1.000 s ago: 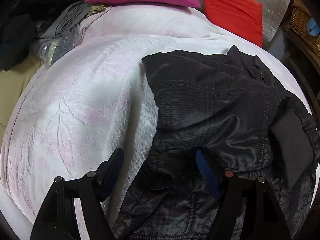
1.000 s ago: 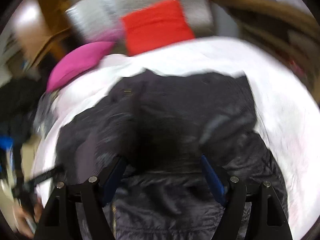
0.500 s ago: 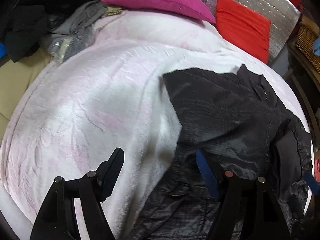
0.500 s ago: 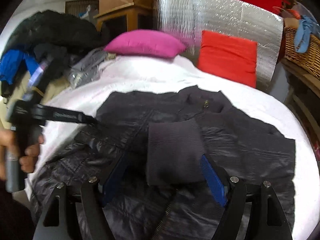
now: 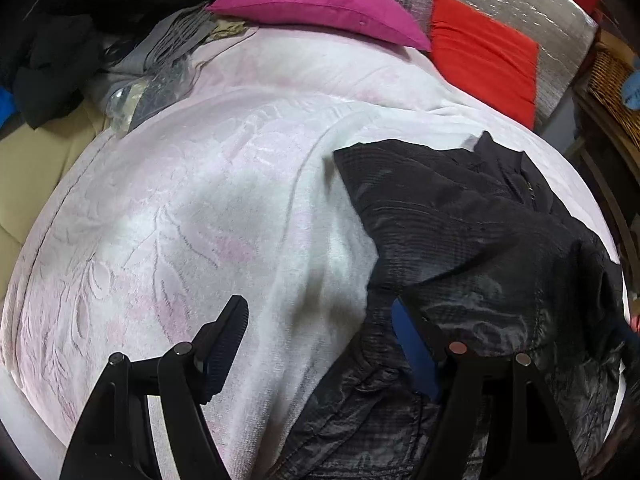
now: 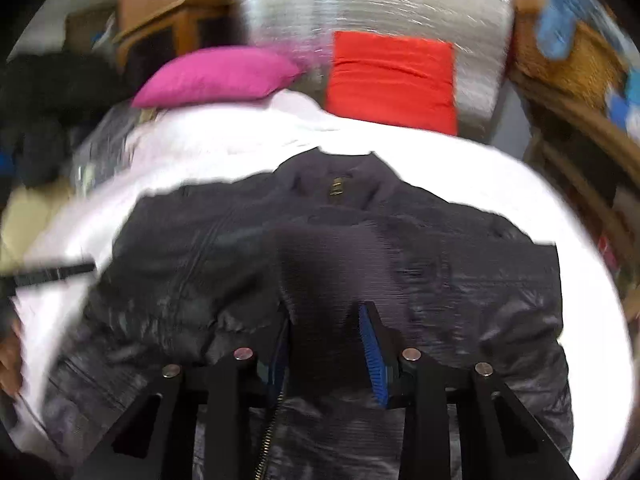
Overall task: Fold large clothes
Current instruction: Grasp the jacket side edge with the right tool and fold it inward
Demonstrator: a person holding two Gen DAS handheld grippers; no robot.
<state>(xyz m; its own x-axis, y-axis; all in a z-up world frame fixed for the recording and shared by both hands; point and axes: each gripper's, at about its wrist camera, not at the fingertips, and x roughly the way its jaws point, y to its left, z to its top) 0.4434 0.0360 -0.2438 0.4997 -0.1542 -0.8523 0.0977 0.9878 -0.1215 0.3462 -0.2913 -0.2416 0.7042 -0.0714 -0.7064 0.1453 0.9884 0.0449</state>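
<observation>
A dark quilted jacket point(image 6: 320, 264) lies on a pale blanket point(image 5: 192, 216), a sleeve already folded across its chest. The right gripper point(image 6: 324, 344), its jaws just closing, clamps the ribbed cuff point(image 6: 332, 268); the left gripper point(image 5: 320, 344) hangs wide apart, lower frame. Further folds remain.

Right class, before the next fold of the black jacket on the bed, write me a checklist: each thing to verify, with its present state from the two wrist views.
1. Jacket lies on the white blanket, not hanging off an edge: ok.
2. Right claw has just been closing, with the ribbed cuff between its fingers: ok.
3. Firm grip on that cuff: cannot tell, the picture is blurred.
4. Left claw open and holding nothing: ok.
5. Left claw placed on the jacket: not ok, it sits mostly above blanket, at the jacket's edge.
6. Pink pillow and red cushion are away from the jacket: ok.
</observation>
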